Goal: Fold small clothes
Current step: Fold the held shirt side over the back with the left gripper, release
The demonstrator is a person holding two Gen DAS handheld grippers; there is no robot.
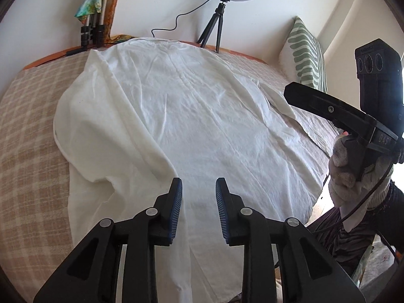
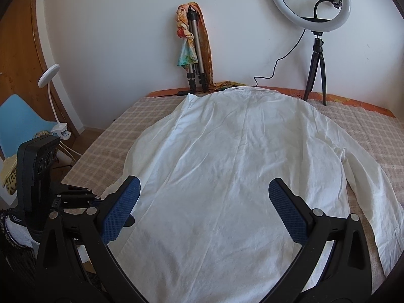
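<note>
"DAS" was all I could read on the right tool [image 1: 298, 96]. Both tools stood spread and empty, the left tool [image 1: 198, 197] narrower, above the near hem of the white shirt [image 2: 227, 164], spread flat on the checked bed [image 2: 106, 151].

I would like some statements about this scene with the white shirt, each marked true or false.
1. The white shirt lies spread on the checked bedcover. True.
2. The right gripper is shut on the shirt. False: its fingers are wide apart and hold nothing.
3. The ring light stands on a tripod by the wall. True.
4. The left gripper holds a sleeve. False: it is open and holds nothing.
</note>
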